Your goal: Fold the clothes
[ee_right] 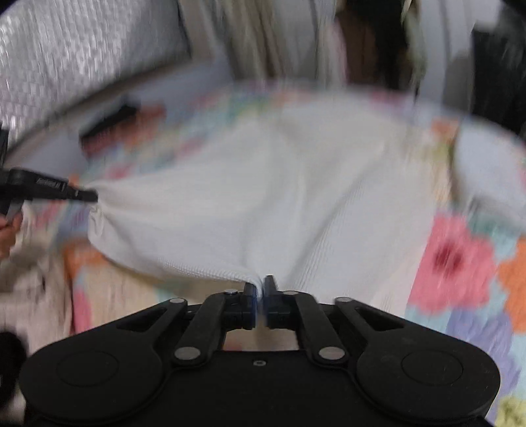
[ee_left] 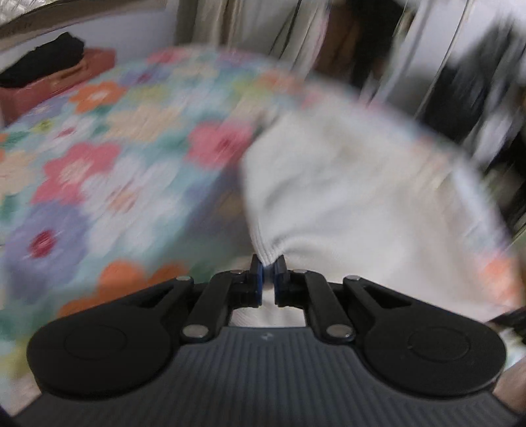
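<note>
Tools (ee_left: 268,262) (ee_right: 261,282) pinching white garment (ee_right: 263,203) edge, floral bedspread (ee_left: 98,164) around

A flower-patterned quilt (ee_left: 108,170) in pink, orange, purple and teal is spread over the bed. At its far left corner a reddish-brown box (ee_left: 62,82) is seen, with a dark bundle (ee_left: 46,60) laid on top. Pale curtains (ee_left: 256,29) are hung behind the bed, much blurred. A quilted grey surface (ee_right: 75,56) is shown at upper left.
</note>
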Demonstrator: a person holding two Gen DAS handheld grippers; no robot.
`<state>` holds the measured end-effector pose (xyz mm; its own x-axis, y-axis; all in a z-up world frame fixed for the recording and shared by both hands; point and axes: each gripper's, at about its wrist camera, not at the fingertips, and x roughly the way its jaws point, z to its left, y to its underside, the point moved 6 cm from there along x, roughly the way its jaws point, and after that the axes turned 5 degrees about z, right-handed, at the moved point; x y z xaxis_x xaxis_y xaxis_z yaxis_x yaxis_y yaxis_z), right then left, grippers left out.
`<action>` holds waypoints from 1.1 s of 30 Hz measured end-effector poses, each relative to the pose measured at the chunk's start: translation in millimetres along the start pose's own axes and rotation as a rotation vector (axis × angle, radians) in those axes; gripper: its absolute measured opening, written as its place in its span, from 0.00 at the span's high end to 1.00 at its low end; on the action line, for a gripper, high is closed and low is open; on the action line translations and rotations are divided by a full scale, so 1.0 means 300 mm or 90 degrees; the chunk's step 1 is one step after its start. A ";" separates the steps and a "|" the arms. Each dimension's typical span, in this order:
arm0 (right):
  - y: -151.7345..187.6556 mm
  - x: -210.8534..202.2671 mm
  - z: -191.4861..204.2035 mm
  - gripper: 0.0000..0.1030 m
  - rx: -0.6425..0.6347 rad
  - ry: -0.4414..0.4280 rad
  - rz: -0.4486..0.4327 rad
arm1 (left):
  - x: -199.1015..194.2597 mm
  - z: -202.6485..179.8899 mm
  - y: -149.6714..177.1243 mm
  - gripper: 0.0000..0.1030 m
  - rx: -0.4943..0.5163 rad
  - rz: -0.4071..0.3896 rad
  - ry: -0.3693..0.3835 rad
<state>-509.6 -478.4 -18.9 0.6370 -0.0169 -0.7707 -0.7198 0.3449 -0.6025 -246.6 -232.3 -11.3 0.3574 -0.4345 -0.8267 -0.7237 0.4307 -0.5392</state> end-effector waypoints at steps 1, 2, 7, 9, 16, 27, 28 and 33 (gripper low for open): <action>0.015 0.026 -0.013 0.90 0.004 -0.003 0.037 | 0.036 -0.001 0.016 0.94 0.012 0.025 -0.027; 0.006 0.020 -0.027 0.86 0.009 0.000 0.029 | 0.049 -0.011 0.012 0.94 0.020 0.028 -0.031; -0.054 -0.058 -0.177 0.46 0.095 0.028 -0.039 | 0.074 -0.095 -0.056 0.53 0.060 0.017 -0.004; -0.064 -0.060 -0.287 0.46 0.153 0.052 -0.020 | 0.101 -0.133 -0.080 0.48 0.069 0.035 0.018; 0.033 0.047 -0.503 0.46 0.285 0.073 0.158 | 0.265 -0.194 -0.047 0.45 0.115 0.099 0.008; 0.063 0.256 -0.314 0.95 0.110 0.097 0.261 | 0.391 -0.081 0.009 0.41 0.108 0.136 -0.093; 0.049 0.212 -0.307 0.96 0.094 0.117 0.244 | 0.390 -0.080 0.010 0.41 0.109 0.136 -0.094; -0.028 -0.012 -0.267 0.96 0.012 0.215 0.160 | 0.355 -0.064 0.009 0.41 0.117 0.117 -0.124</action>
<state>-527.9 -556.3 -27.7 0.3138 -0.2360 -0.9197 -0.8337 0.3950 -0.3859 -221.8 -292.5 -97.7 0.3496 -0.1847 -0.9185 -0.6740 0.6314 -0.3835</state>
